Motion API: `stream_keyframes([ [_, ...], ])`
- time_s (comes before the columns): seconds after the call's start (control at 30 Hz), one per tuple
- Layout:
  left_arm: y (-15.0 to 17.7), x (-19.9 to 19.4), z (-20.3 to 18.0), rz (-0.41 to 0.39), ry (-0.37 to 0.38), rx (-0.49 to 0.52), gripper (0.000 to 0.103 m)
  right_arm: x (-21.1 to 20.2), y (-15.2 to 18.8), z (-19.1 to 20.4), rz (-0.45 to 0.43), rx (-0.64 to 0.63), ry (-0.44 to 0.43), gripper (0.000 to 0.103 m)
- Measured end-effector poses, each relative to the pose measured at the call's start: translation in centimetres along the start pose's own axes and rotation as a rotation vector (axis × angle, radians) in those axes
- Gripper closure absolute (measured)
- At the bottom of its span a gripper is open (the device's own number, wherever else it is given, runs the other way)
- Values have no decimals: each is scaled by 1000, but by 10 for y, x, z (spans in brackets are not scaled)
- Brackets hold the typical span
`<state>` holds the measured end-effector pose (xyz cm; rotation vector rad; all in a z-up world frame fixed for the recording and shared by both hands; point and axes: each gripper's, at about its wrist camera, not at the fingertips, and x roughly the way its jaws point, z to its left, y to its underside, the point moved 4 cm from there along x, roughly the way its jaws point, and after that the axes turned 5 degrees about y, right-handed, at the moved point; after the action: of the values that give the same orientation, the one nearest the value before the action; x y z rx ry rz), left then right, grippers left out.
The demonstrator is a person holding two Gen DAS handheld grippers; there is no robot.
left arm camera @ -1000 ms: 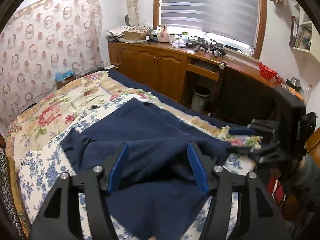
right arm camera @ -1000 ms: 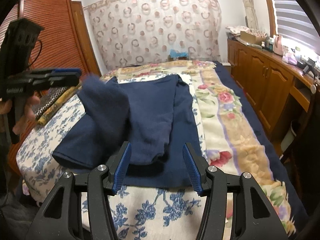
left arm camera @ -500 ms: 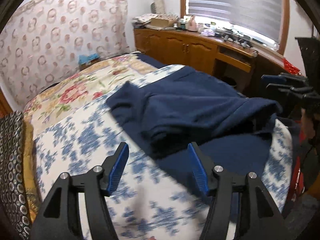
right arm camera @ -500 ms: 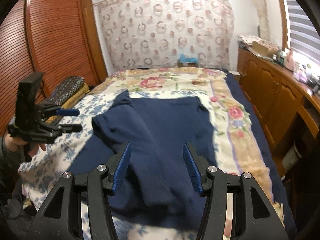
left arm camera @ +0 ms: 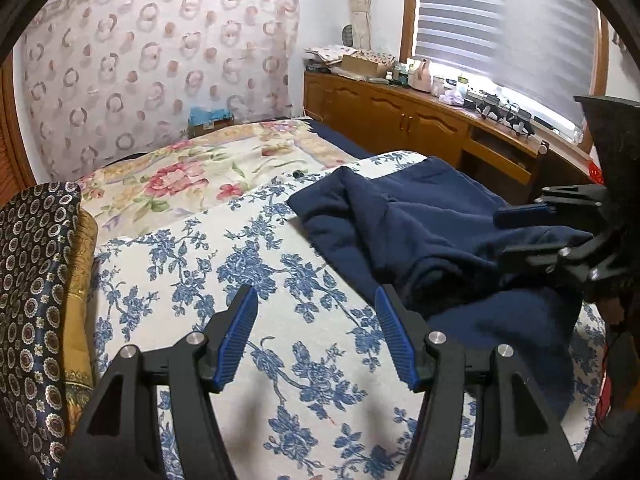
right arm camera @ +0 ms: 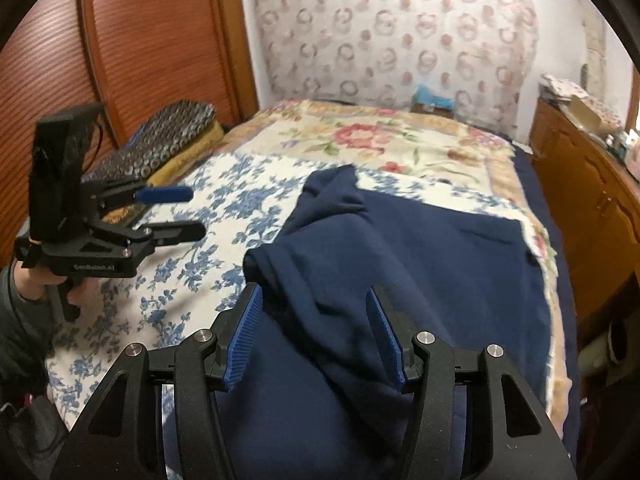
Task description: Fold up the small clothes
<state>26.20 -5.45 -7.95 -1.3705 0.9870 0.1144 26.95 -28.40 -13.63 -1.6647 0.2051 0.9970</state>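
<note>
My bed (left arm camera: 248, 264), under its blue-flowered cover, carries the navy garment (right arm camera: 420, 264) partly folded, one flap lying across it. My left gripper (left arm camera: 316, 332) hangs released over bare cover; my right gripper (right arm camera: 314, 336) hangs released above the garment.

Black grippers (left arm camera: 316, 336), blue ribbed pads, seemingly dark sleeve (right arm camera: 16, 320).
</note>
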Motion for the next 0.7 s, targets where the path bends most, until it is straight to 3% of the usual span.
stream_keyframes([
  [0.57, 11, 0, 5, -10, 8, -4, 42, 76, 0, 30, 164, -96, -19, 47],
  [0.7, 13, -2, 8, -11, 10, -18, 42, 77, 0, 27, 164, -92, -28, 48],
])
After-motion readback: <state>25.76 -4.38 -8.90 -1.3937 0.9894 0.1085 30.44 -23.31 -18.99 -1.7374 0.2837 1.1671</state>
